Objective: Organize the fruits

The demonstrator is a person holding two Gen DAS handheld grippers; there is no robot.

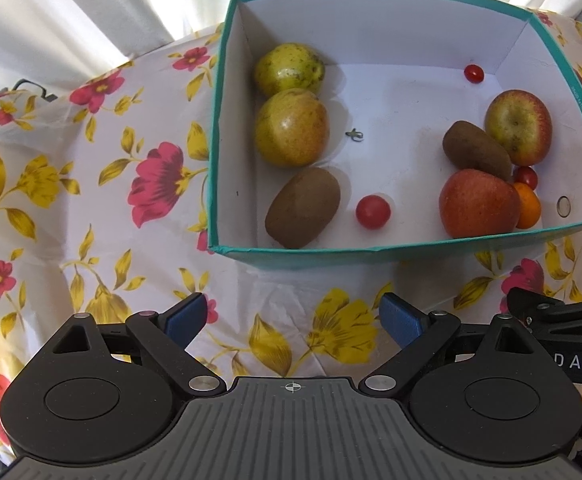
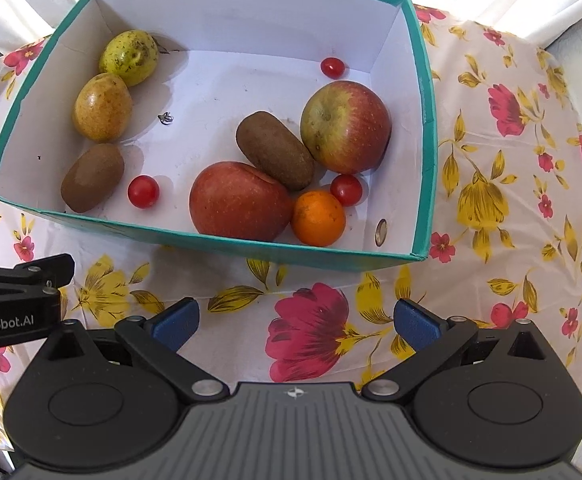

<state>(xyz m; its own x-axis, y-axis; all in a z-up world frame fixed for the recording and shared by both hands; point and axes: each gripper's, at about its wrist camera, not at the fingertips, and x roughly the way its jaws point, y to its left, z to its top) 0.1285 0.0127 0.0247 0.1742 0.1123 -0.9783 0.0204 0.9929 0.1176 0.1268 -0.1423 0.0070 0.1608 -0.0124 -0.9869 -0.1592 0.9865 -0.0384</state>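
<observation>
A teal box (image 1: 391,254) (image 2: 219,240) with a white inside stands on the flowered cloth. On its left side lie two yellow-green pears (image 1: 291,126) (image 2: 101,106) and a kiwi (image 1: 303,206) (image 2: 91,176). On its right side lie a red apple (image 1: 477,202) (image 2: 237,200), a second kiwi (image 2: 273,150), a red-green apple (image 2: 345,126) and an orange (image 2: 319,216). Three cherry tomatoes (image 1: 373,211) (image 2: 143,191) are scattered inside. My left gripper (image 1: 291,316) and right gripper (image 2: 297,318) are open and empty, in front of the box.
The table wears a white cloth with red and yellow flowers (image 2: 311,332). White curtains (image 1: 71,8) hang behind the box. The right gripper's body (image 1: 563,328) shows at the left view's right edge, and the left gripper's body (image 2: 15,300) at the right view's left edge.
</observation>
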